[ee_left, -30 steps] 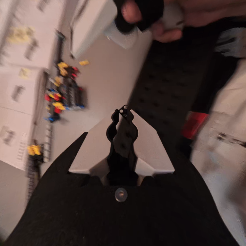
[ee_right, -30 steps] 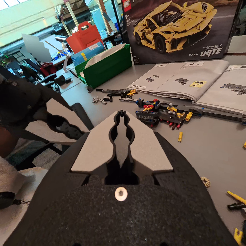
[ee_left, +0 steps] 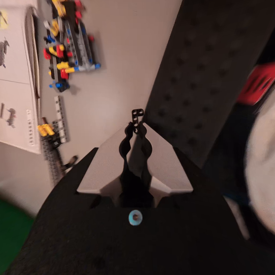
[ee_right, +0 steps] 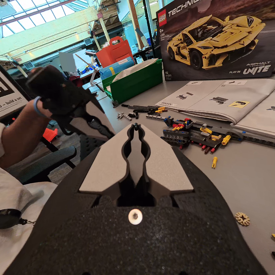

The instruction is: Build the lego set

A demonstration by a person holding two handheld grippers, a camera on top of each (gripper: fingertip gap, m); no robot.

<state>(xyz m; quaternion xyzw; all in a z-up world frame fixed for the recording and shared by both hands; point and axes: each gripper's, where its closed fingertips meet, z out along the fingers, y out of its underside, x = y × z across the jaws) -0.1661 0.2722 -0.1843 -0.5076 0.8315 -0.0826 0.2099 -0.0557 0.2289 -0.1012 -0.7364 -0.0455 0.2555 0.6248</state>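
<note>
Black L-shaped beam (ee_left: 136, 121) pinched by left gripper (ee_left: 135, 124); right gripper (ee_right: 135, 126) nips a black pin (ee_right: 135, 124) near printed set box (ee_right: 215, 41).

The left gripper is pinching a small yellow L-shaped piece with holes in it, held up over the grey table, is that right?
Not quite: the L-shaped piece is black, not yellow. The left wrist view shows the left gripper pinching its lower end, with the holed part sticking out past the tips over the grey table.
</note>
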